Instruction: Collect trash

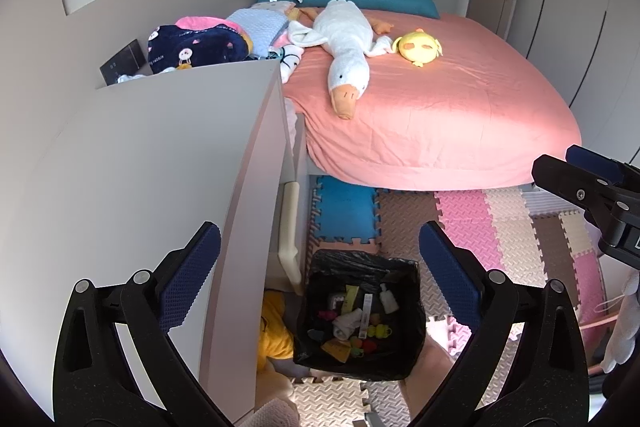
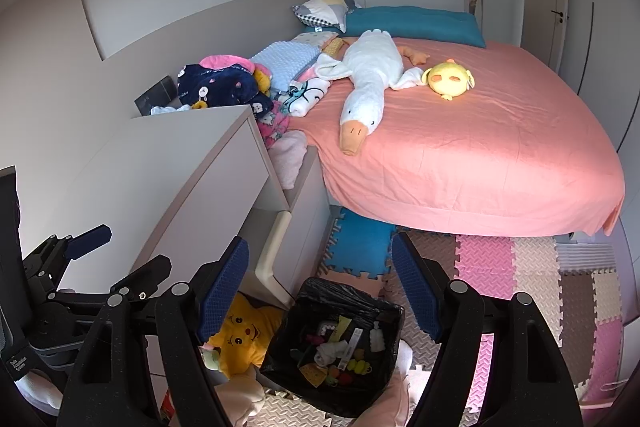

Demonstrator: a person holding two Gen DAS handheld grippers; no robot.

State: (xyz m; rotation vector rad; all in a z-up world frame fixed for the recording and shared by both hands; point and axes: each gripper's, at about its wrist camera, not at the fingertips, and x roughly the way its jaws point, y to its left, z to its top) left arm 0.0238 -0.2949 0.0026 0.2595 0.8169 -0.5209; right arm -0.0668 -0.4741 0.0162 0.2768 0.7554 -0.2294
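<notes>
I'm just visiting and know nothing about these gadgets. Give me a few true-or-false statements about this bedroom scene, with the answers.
1. The trash bin on the floor is lined with a black bag and already holds several items. True.
2. The white goose plush lies on the floor mats. False: it lies on the pink bed.
3. The right gripper is clamped on a piece of trash. False: its jaws are open with nothing between them.
4. A yellow star-shaped plush sits on the floor beside the bin. True.
5. The left gripper holds a bottle. False: it is open and empty.
</notes>
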